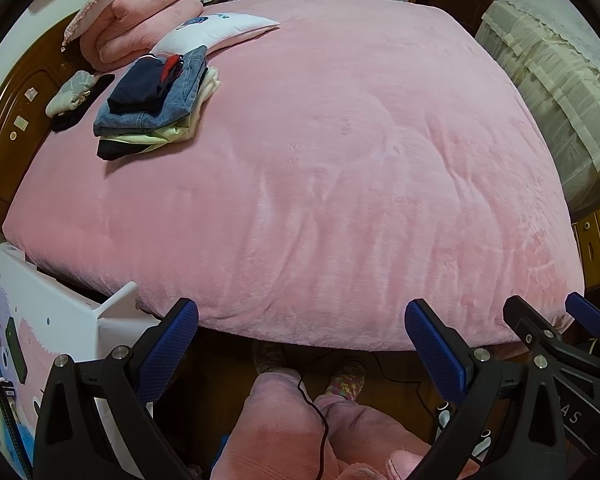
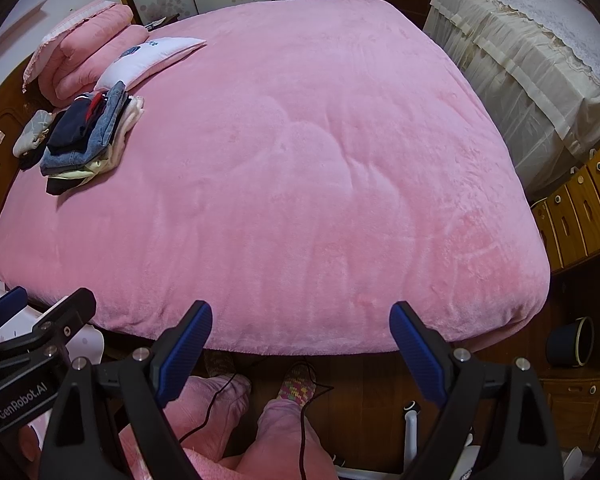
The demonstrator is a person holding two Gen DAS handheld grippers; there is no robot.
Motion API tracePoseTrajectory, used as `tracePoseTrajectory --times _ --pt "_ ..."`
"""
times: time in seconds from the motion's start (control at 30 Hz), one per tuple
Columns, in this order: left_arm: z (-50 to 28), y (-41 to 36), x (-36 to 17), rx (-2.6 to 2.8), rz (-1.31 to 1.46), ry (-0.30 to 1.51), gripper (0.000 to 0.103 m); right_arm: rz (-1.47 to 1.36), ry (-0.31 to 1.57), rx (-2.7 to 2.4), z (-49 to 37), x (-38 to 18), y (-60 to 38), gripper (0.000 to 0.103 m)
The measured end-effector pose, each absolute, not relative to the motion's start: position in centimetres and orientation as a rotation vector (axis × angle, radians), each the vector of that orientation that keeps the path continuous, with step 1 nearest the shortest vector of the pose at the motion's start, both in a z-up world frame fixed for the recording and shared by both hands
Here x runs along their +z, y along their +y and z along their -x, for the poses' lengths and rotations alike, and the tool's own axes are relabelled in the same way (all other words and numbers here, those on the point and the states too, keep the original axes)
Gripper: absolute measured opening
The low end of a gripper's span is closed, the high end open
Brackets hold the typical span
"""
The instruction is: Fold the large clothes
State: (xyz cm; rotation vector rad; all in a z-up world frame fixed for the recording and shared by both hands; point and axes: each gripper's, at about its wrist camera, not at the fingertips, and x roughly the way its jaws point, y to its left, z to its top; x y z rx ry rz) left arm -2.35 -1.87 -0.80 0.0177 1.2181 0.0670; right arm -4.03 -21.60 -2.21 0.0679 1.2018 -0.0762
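My left gripper (image 1: pixel 302 326) is spread wide, holding nothing; right gripper (image 2: pixel 301 328) also spread wide, nothing between the blue pads. Both hover side by side over the near edge of the pink bed (image 1: pixel 340 160). Stack of folded clothes (image 1: pixel 156 100) sits at far left of the bed, touching the white pillow (image 1: pixel 216 30), beside the folded pink quilt (image 1: pixel 140 16)

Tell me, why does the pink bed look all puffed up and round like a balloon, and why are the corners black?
Left wrist view: the fisheye lens bends the pink bed cover into a dome and leaves dark corners; the folded clothes stack looks sharp. Right wrist view: same bulge and black corners, soft even light, no strong glare.
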Motion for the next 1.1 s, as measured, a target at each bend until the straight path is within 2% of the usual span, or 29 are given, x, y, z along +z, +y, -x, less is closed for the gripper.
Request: tracePoseTrajectory --times 1.1 --pt "2.69 -2.28 -0.49 0.061 -0.019 1.209 0.102 -0.072 1.210 -0.088 4.34 -2.39 -21.65 0.091"
